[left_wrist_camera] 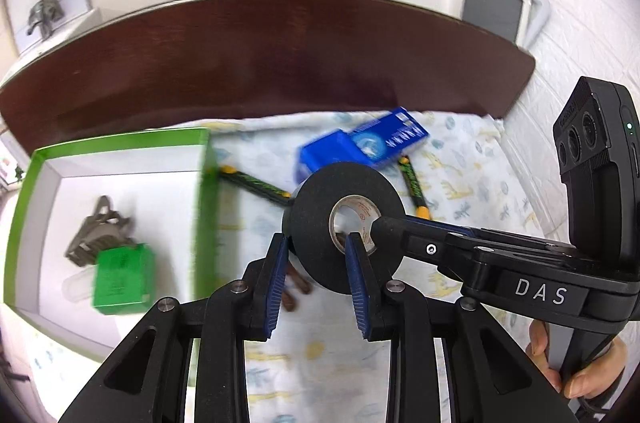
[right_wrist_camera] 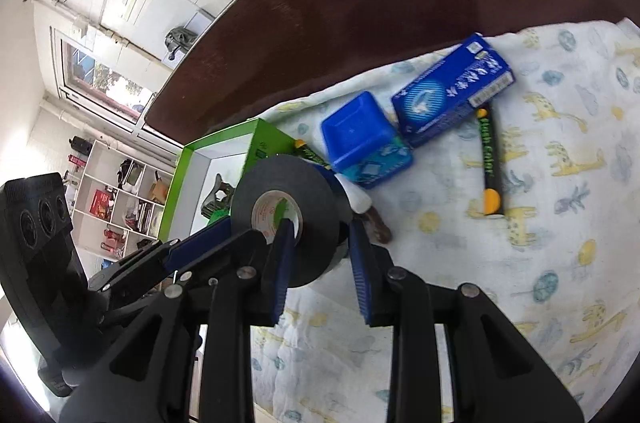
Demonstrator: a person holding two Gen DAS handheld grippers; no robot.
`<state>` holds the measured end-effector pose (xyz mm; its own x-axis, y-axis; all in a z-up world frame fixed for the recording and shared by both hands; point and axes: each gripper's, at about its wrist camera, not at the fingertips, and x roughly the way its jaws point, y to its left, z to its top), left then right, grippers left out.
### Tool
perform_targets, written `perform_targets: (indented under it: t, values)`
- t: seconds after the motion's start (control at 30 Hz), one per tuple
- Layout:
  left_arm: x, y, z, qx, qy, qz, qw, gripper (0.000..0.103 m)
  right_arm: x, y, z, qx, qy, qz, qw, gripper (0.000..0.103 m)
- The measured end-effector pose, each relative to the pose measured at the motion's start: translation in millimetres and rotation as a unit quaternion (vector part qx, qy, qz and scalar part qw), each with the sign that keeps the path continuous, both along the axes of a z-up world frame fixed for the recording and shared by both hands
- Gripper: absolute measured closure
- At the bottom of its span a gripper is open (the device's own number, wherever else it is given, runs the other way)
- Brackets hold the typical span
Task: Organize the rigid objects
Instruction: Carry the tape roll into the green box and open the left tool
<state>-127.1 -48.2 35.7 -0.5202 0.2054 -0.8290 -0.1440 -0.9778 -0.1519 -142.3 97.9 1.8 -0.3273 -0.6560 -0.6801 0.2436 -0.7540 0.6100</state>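
A roll of black tape (left_wrist_camera: 344,223) stood on edge in the air above a printed bed sheet (left_wrist_camera: 472,191), pinched by both tools at once. The left tool (left_wrist_camera: 318,283) clamped the ring's wall, one pad outside and one inside the cardboard core; the right tool (right_wrist_camera: 322,265) did the same from the opposite side, so the roll sat between them and equally near each. The green-rimmed box (left_wrist_camera: 120,139), already holding a small green carton (left_wrist_camera: 122,279) and a grey clip (left_wrist_camera: 100,231), lay to the left of the roll, on the left tool's side, so a handover leftward looked likely. The left view showed the box's white floor and free room. The right view showed instead what remained on the sheet: a blue tub (right_wrist_camera: 366,143), a blue carton (right_wrist_camera: 452,91) and a black marker (right_wrist_camera: 490,159), with only a corner of the box visible.
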Motion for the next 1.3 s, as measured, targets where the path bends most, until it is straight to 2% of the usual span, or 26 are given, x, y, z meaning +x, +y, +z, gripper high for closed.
perform_targets:
  t: [0.23, 0.4, 0.6, 0.8, 0.97, 1.03, 1.07, 1.1, 1.3]
  values:
    - [8, -87, 8, 0.008, 0.017, 0.072, 0.9972, 0.074, -6, -97, 3, 0.002, 0.007, 0.071, 0.997, 0.074]
    - [12, -156, 2, 0.018, 0.017, 0.124, 0.9919, 0.074, -12, -173, -2, 0.010, 0.002, 0.122, 0.993, 0.074]
    - [10, -213, -10, 0.026, 0.010, 0.163, 0.9861, 0.074, -17, -239, -12, 0.019, -0.012, 0.156, 0.987, 0.074]
    - [-1, -252, -25, 0.038, 0.004, 0.180, 0.9829, 0.074, -26, -278, -20, 0.035, -0.022, 0.172, 0.984, 0.074]
    - [-20, -272, -38, 0.047, -0.005, 0.189, 0.9808, 0.076, -39, -293, -25, 0.066, -0.025, 0.183, 0.981, 0.076]
    - [-28, -277, -46, 0.065, -0.014, 0.182, 0.9811, 0.077, -45, -297, -28, 0.065, -0.031, 0.188, 0.980, 0.081]
    - [-30, -280, -49, 0.079, -0.021, 0.177, 0.9808, 0.078, -48, -297, -29, 0.061, -0.040, 0.191, 0.979, 0.088]
    - [-33, -281, -53, 0.086, -0.027, 0.176, 0.9803, 0.080, -50, -300, -31, 0.062, -0.044, 0.191, 0.979, 0.091]
    - [-36, -278, -65, 0.079, -0.040, 0.169, 0.9817, 0.080, -51, -294, -41, 0.075, -0.052, 0.192, 0.977, 0.091]
